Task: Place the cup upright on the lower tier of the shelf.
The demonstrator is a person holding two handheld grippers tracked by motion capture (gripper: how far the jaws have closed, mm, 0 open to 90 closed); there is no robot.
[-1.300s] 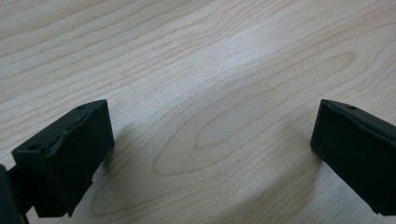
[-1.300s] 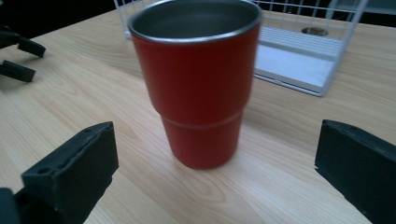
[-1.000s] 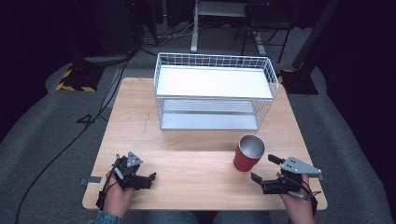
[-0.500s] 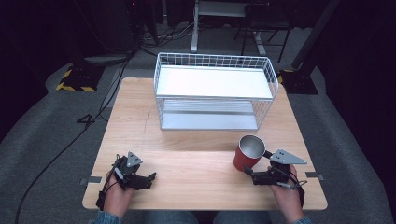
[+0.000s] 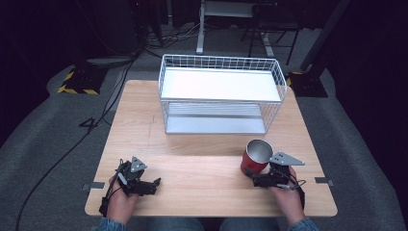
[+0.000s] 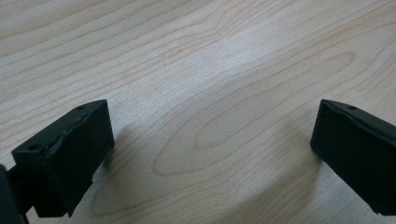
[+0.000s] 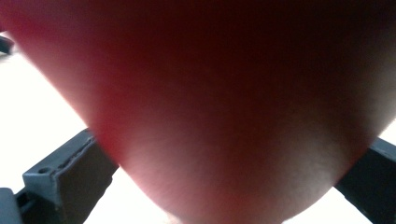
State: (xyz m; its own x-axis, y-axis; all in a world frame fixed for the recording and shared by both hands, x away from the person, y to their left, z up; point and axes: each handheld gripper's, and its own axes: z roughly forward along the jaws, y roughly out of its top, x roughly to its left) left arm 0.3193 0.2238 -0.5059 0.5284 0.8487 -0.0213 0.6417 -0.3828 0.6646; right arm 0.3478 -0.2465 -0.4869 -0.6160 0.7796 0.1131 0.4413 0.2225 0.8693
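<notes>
At the near edge of the wooden tabletop [image 5: 202, 168], well to the left of the red cup [image 5: 255, 158], the left gripper [image 5: 153, 185] lies low in the person's left hand [image 5: 120, 204]. Its jaws point toward the cup's side of the tabletop. In the left gripper view the left gripper [image 6: 210, 149] has its two black jaws spread wide, with bare wood grain [image 6: 210, 70] between them and nothing held.

On the near right, the right hand [image 5: 288, 202] holds the right gripper [image 5: 250, 175] right against the base of the red cup, with its grey three-cornered plate [image 5: 285, 159] just beside the cup. In the right gripper view the cup's red wall [image 7: 224, 102] bulges close between the two jaws, one at each lower corner. The jaws stand wide on either side of the cup; whether they press on it cannot be told.

The cup stands upright on the tabletop, its long axis vertical and its open mouth facing up, showing a metallic inside.

Beyond the cup, toward the far edge, sits a white wire basket [image 5: 166, 82], its long side running across the tabletop. A white panel [image 5: 219, 84] lies across its top.

Beyond the basket the grey floor [image 5: 48, 125] carries cables [image 5: 110, 103] and a yellow-and-black striped block [image 5: 79, 82].
</notes>
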